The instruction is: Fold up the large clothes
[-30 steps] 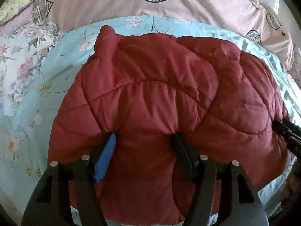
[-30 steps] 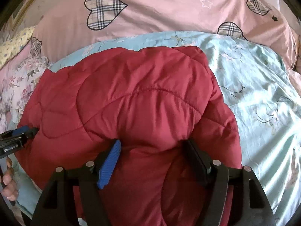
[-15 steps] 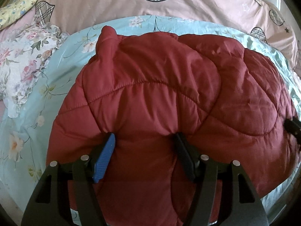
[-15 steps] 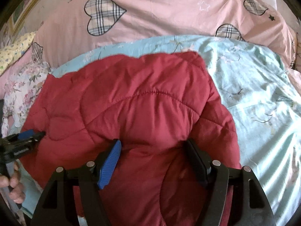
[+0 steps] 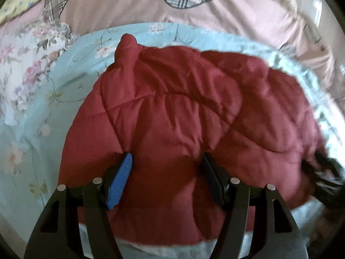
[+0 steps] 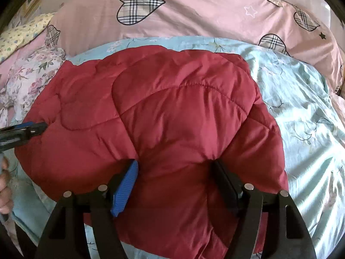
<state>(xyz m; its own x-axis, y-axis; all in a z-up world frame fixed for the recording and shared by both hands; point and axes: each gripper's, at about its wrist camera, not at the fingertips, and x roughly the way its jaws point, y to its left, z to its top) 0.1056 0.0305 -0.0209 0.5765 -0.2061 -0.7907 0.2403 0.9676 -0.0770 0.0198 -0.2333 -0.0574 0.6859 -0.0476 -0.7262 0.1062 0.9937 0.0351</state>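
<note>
- Jacket [image 5: 183,118]: a dark red quilted one is lying bunched on the pale blue flowered sheet [image 5: 64,82], reaching towards the near edge of the bed and stopping short of the far edge, where the sheet is showing past it.
- Your left gripper [image 5: 167,170] is pinching a thick fold of the jacket near the bed's near edge; its blue finger [image 5: 120,183] and black finger [image 5: 212,181] are standing well apart with padded cloth bulging between them and pressing against both.
- Your right gripper [image 6: 175,179] is doing the same further along that near edge: its fingers are spread wide, clamped on a puffy bunch of the red fabric.
- In the right wrist view the left gripper's tip is touching the jacket's left side, and fingers of your hand [image 6: 5,185] are showing at the picture's left border.
- In the left wrist view the right gripper is appearing as a dark blur at the jacket's right side.
- A pink duvet with plaid hearts [image 6: 194,21] is lying along the far edge of the bed.
- A white flowered cloth [image 5: 28,64] is sitting at the far left corner, just beside the sheet.
- A small red peak is sticking up at the jacket's far left end.
</note>
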